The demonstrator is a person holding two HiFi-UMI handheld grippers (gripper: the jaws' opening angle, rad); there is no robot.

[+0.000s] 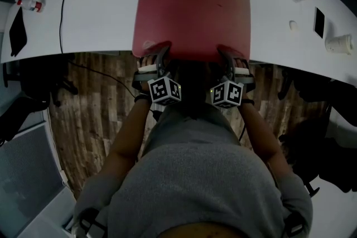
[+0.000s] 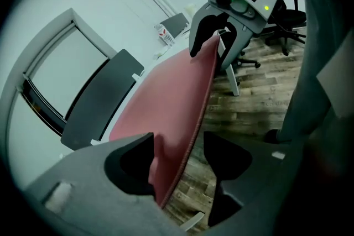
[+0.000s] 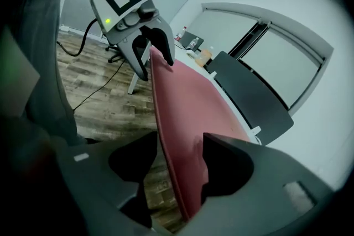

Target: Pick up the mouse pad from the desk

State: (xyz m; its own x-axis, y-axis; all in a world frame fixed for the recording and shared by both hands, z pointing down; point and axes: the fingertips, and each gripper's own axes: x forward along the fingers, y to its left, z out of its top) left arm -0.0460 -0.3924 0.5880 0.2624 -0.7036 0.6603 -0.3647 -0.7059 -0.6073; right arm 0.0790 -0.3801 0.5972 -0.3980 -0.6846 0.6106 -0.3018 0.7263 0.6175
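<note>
at the lower middle of the head view, the left gripper and right gripper sit at the near edge of the red mouse pad. each has its fingers spread wide with the pad's edge between them, lying against one finger only, not pinched. the pad lies at upper centre on the white desk, its near edge just over the rim.
</note>
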